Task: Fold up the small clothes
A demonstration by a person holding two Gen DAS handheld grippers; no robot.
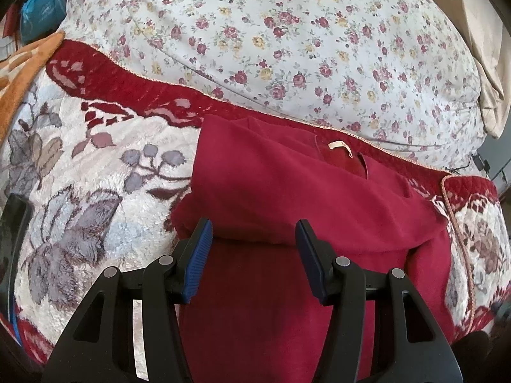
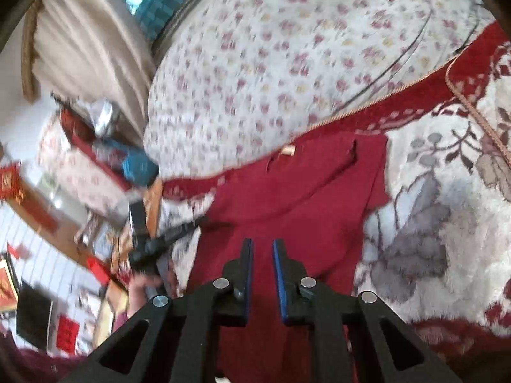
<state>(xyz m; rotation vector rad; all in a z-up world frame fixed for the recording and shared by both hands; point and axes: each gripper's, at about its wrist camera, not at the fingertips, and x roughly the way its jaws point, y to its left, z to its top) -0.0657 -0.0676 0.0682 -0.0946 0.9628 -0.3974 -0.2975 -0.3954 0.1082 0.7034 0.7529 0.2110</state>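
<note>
The red garment (image 1: 287,191) is lying partly folded on the plush floral blanket (image 1: 95,166) of the bed, its collar label (image 1: 340,146) pointing toward twelve o'clock. The left gripper (image 1: 254,239) is hovering over the fold's edge, fingers half-spread, gripping nothing. The right gripper (image 2: 262,255) is hanging above the cloth at six o'clock, fingers nearly together and empty (its view is blurred). For the next fold, pinching both lower corners evenly and lifting together should be keeping the edges aligned.

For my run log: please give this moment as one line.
dark red fleece garment: partly folded on plush floral blanket | left gripper: open above fold | right gripper: shut, empty
</note>
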